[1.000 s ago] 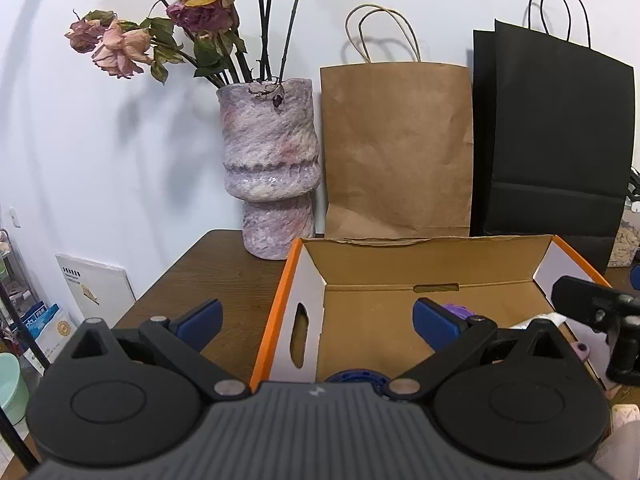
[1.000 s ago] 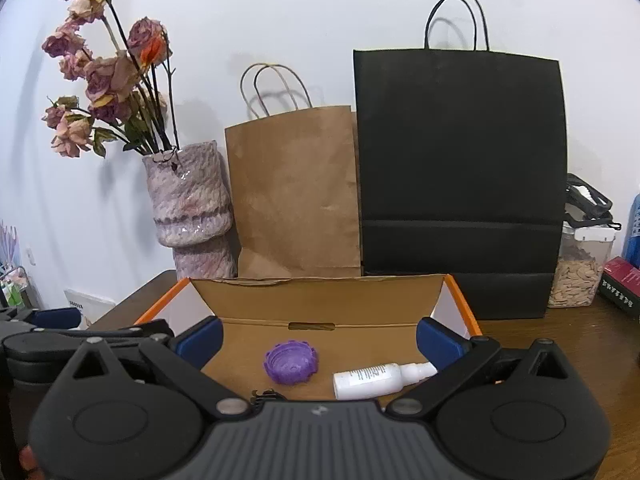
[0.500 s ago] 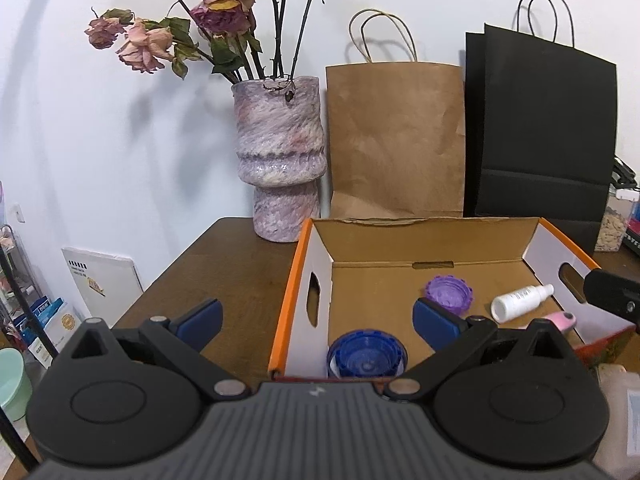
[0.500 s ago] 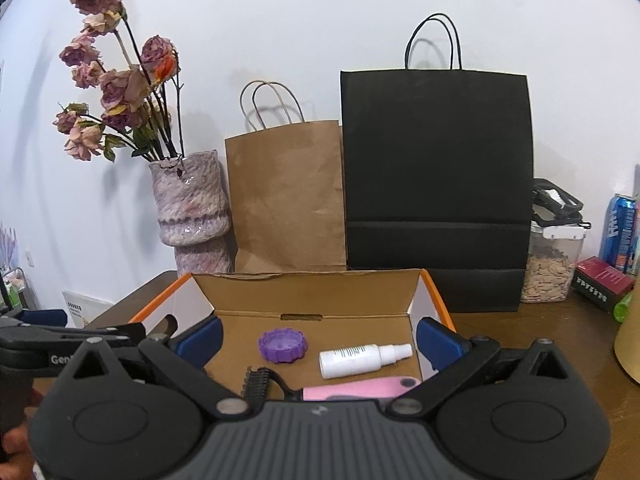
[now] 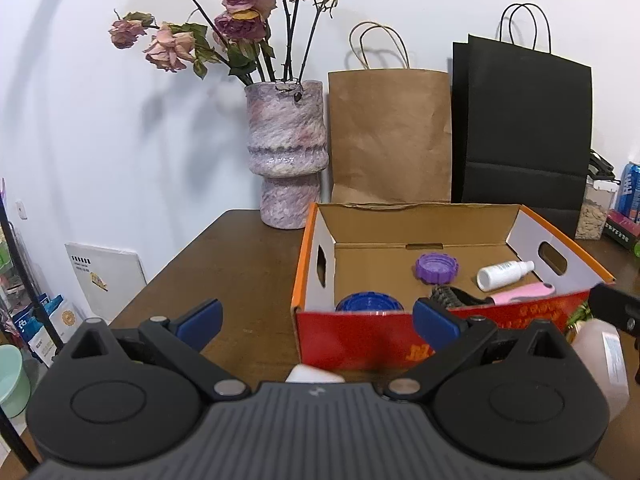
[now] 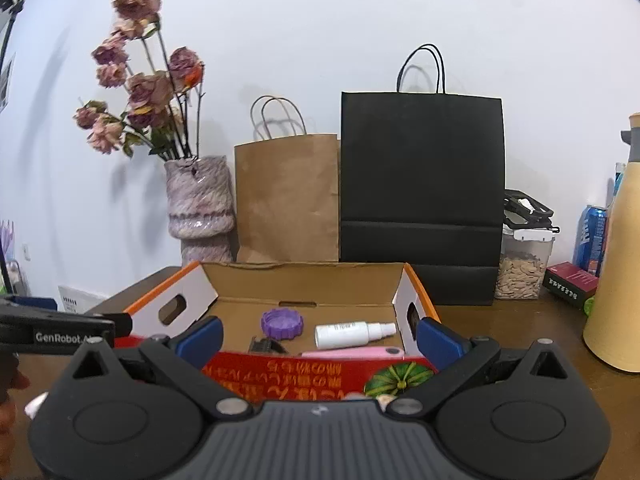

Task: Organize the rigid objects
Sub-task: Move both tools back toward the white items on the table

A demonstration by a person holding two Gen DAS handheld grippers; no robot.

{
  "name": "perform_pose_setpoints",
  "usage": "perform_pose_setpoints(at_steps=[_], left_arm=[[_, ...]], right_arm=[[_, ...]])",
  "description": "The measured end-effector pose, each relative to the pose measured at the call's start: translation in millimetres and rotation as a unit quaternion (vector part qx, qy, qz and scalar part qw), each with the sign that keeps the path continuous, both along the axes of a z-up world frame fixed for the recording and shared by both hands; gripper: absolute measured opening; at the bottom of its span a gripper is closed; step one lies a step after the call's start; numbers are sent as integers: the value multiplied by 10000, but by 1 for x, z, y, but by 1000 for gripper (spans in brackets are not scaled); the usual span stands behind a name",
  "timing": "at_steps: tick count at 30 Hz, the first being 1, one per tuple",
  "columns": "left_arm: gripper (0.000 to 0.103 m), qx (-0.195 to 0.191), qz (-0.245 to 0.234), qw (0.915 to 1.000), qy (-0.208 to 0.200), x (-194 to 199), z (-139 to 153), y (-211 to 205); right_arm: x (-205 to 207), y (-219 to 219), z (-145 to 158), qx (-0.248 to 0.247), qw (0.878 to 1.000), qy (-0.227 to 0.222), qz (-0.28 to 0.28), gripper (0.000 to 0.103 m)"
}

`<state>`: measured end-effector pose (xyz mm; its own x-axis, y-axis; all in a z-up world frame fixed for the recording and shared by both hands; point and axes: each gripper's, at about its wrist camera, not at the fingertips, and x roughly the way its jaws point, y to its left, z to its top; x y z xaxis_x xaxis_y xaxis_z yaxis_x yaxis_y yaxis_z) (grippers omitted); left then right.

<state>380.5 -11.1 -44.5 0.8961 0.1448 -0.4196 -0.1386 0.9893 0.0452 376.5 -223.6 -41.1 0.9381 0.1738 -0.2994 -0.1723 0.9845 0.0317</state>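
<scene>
An open cardboard box [image 5: 404,332], orange-edged with a red printed front wall, is seen standing upright on the worktop [image 5: 224,280]. Inside are noted: a purple ridged lid [image 5: 436,268] lying flat near the back; a white spray bottle [image 5: 505,275] on its side, just right of it; a pink-handled brush [image 5: 516,294] lying lengthwise near the front; a blue ridged lid [image 5: 369,303] in the front-left corner.

Blue lid [image 5: 369,302] in cardboard box [image 5: 520,316]: lower part hidden behind red front wall. Brush [image 5: 452,295]: bristle head partly behind left gripper's blue fingertip [image 5: 434,322]; pink handle [image 6: 360,353] mostly hidden by wall in right wrist view. White object [image 5: 314,374] at left gripper body: only top shows, kind unclear. Pale bottle [image 5: 604,356]: partly behind gripper, label unreadable. Yellow jug [image 6: 618,264]: cut off by right edge. Red wall print too blurred to read.
</scene>
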Motion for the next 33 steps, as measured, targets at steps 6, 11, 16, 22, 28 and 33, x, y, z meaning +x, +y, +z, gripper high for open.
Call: perform_pose_setpoints(at_steps=[6, 11, 16, 22, 28, 33], left_arm=[[103, -25, 7, 10000, 3, -23, -4, 5], [103, 4, 26, 10000, 7, -43, -11, 10], [103, 3, 5, 10000, 75, -62, -20, 18], [103, 26, -78, 9997, 227, -77, -29, 27], [103, 72, -157, 9988, 455, -87, -40, 35], [103, -145, -167, 9970, 743, -85, -47, 50]], right_arm=[[-26, -2, -11, -46, 9999, 96, 26, 103], [-46, -4, -17, -81, 9999, 111, -96, 103], [-63, -3, -22, -177, 9995, 158, -194, 103], [-80, -2, -30, -131, 9992, 320, -179, 103], [-92, -2, -34, -127, 9990, 332, -265, 103], [-91, 0, -36, -198, 9987, 355, -298, 103]])
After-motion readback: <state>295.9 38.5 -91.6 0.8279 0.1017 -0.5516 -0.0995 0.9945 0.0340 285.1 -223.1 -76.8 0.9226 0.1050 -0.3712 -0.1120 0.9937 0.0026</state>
